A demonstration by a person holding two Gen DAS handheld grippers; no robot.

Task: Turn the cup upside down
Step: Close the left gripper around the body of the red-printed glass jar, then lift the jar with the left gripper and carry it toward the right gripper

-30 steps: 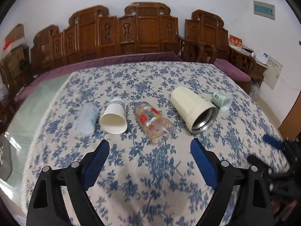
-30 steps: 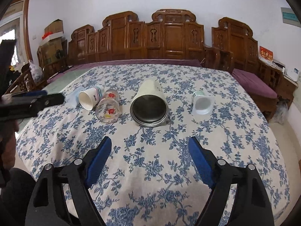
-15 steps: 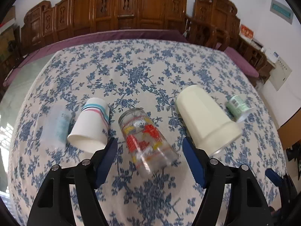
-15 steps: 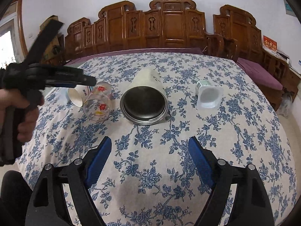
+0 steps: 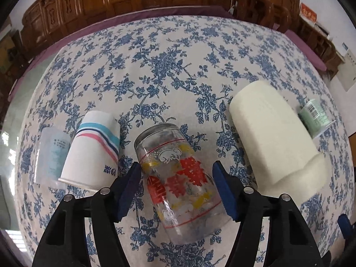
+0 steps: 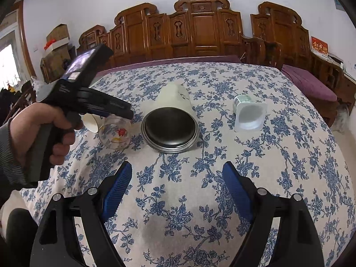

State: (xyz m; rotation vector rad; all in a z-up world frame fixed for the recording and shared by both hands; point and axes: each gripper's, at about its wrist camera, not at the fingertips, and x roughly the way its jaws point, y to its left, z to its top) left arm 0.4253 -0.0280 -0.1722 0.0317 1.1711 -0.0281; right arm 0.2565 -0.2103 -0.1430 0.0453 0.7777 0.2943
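1. Altogether, five cups lie on their sides on the blue-flowered tablecloth (image 5: 169, 51): a frosted plastic cup (image 5: 50, 153), a striped paper cup (image 5: 92, 150), a clear printed glass cup (image 5: 178, 178), a cream steel-lined mug (image 5: 273, 142), a green yogurt pot (image 5: 314, 115).
2. The left gripper (image 5: 176, 189) is spread wide, its blue ribbed pads flanking the glass without touching.
3. The right gripper (image 6: 176, 191) is also spread, empty, well apart from the cups.
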